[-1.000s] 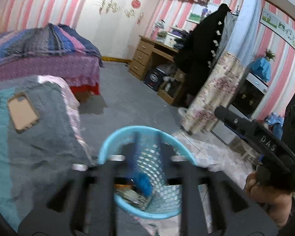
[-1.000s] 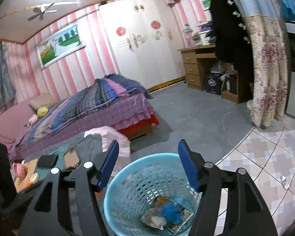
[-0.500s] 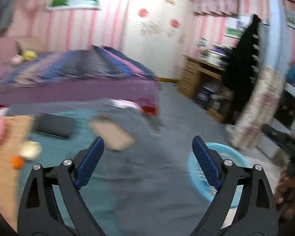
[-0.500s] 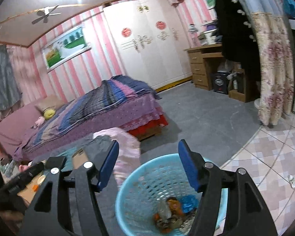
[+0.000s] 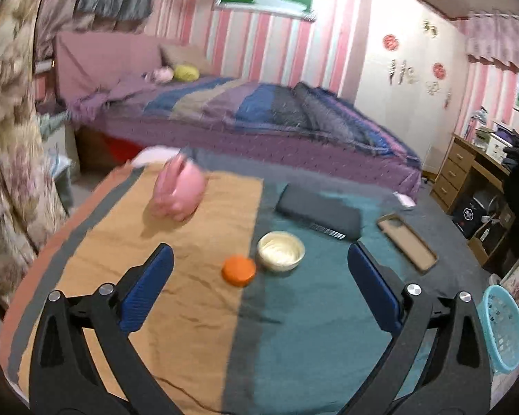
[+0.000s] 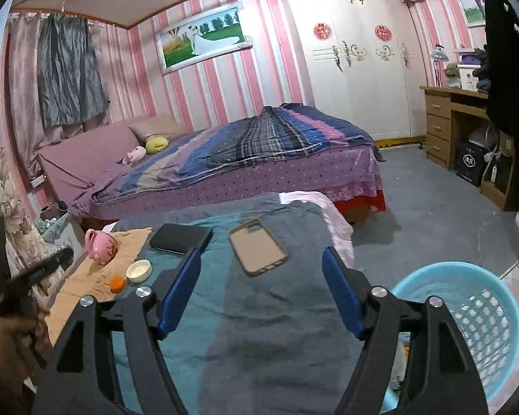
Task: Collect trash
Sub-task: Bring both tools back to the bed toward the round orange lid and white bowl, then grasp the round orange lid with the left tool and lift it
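Note:
A light blue mesh basket [image 6: 467, 314] stands on the floor at the right of the cloth-covered table [image 6: 259, 311]; it shows at the far right in the left wrist view [image 5: 501, 328]. On the table lie an orange round cap [image 5: 238, 269], a cream lid [image 5: 281, 250], a pink pig-shaped cup [image 5: 179, 190], a black case [image 5: 318, 212] and a brown phone case [image 5: 407, 242]. My left gripper [image 5: 259, 283] is open and empty just short of the cap and lid. My right gripper [image 6: 261, 290] is open and empty above the table, beside the basket.
A bed with a striped blanket [image 6: 259, 138] stands behind the table. A wooden desk [image 6: 456, 117] and white wardrobe [image 6: 356, 62] are at the right. Floral curtain [image 5: 7, 138] hangs at the left. Grey floor [image 6: 432, 214] lies between bed and desk.
My left gripper has swung left from above the basket to the table, now facing the cap and lid. My right gripper has shifted left, away from over the basket, toward the table.

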